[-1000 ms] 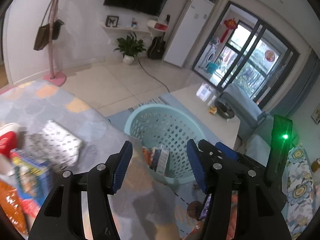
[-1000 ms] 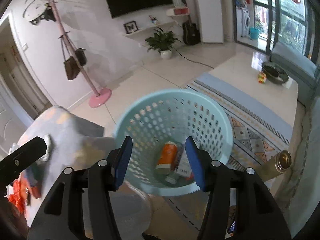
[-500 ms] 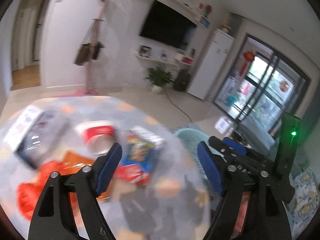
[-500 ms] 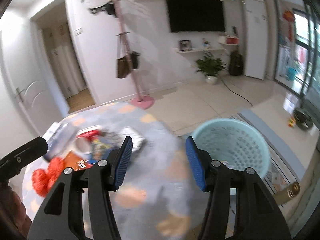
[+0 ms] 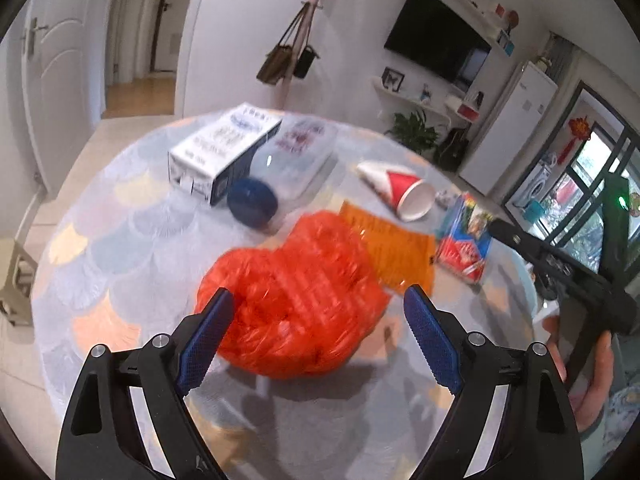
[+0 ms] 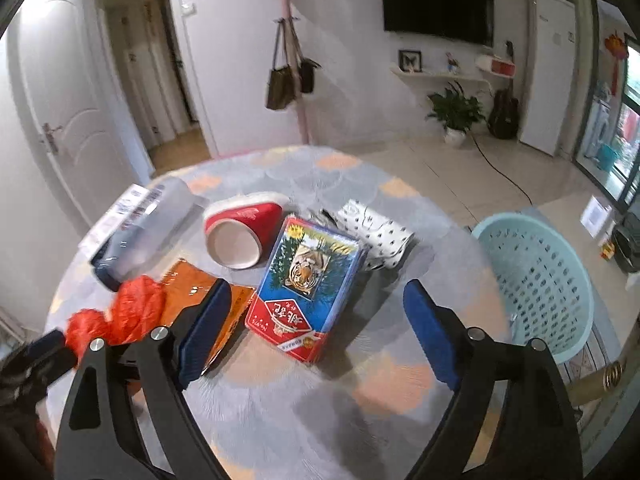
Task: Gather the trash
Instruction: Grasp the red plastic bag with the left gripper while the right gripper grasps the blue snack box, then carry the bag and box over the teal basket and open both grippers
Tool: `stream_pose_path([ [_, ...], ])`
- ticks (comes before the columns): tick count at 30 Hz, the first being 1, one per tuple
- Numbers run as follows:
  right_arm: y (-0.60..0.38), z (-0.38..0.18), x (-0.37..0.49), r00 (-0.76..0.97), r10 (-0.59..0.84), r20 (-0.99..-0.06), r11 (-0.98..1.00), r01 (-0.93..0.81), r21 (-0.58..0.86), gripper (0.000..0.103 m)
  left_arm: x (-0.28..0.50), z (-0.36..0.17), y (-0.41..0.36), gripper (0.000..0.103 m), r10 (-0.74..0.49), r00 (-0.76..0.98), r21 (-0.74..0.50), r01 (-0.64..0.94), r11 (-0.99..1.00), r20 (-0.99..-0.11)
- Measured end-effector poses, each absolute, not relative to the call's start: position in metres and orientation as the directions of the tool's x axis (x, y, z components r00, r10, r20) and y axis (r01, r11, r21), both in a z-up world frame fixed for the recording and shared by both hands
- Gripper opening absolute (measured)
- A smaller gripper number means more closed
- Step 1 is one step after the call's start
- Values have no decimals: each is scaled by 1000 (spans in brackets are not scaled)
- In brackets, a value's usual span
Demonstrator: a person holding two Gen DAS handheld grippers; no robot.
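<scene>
Trash lies on a round table (image 5: 120,240) with a patterned cloth. My left gripper (image 5: 318,340) hangs over a crumpled red plastic bag (image 5: 296,300); its jaws are opening and stand on either side of the bag without pressing it. My right gripper (image 6: 316,332) is above a red and blue tiger-print box (image 6: 308,280); its jaws are opening too, with the box below and between them, untouched. A red paper cup (image 6: 240,232), an orange wrapper (image 5: 396,248), a white carton (image 5: 224,152), a clear blue-lidded jar (image 5: 280,168) and a dotted white packet (image 6: 376,236) lie around.
A light blue laundry basket (image 6: 536,280) stands on the floor to the right of the table. A pink coat stand with bags (image 6: 288,76) rises behind the table. A hand (image 5: 592,364) holds the right gripper's handle at the left view's right edge.
Both grippers swung left from over the basket to over the table's trash. Both sets of jaws spread wider. Nothing is held in any frame.
</scene>
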State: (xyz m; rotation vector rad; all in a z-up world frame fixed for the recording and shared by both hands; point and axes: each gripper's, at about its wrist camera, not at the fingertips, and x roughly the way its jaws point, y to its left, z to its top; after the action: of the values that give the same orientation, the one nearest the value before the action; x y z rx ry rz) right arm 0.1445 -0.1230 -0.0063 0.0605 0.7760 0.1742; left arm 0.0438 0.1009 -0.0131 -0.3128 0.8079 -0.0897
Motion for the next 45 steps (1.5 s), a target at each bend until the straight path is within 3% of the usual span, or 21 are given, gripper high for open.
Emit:
stream_pose_path([
  [13, -101, -48, 180, 640, 135, -757, 989, -36, 146, 83, 47, -38, 84, 90, -81, 667, -118, -9, 993, -741],
  [17, -104, -49, 179, 645, 131, -753, 989, -28, 147, 75, 46, -42, 79, 86, -32, 663, -61, -20, 998, -748],
  [20, -106, -51, 178, 640, 129, -758, 988, -17, 154, 63, 46, -42, 78, 77, -6, 666, -41, -36, 999, -746],
  [22, -107, -50, 176, 644, 142, -752, 986, -26, 164, 62, 44, -40, 81, 66, 6, 670, -35, -49, 998, -742],
  [26, -108, -43, 166, 676, 173, -716, 982, -65, 176, 57, 38, -34, 88, 55, -20, 677, -84, -62, 994, -736],
  [27, -108, -40, 162, 687, 173, -706, 983, -70, 172, 54, 34, -31, 90, 47, -37, 686, -105, -58, 993, -727],
  [28, -107, -37, 158, 695, 178, -697, 982, -80, 172, 42, 35, -29, 89, 44, -50, 694, -119, -51, 992, -718],
  [29, -107, -34, 156, 696, 190, -693, 980, -91, 177, 18, 32, -25, 89, 43, -71, 704, -138, -39, 990, -707],
  [45, -124, -13, 145, 699, 224, -679, 974, -144, 173, 16, 24, 8, 70, 43, -157, 757, -183, 50, 982, -634],
])
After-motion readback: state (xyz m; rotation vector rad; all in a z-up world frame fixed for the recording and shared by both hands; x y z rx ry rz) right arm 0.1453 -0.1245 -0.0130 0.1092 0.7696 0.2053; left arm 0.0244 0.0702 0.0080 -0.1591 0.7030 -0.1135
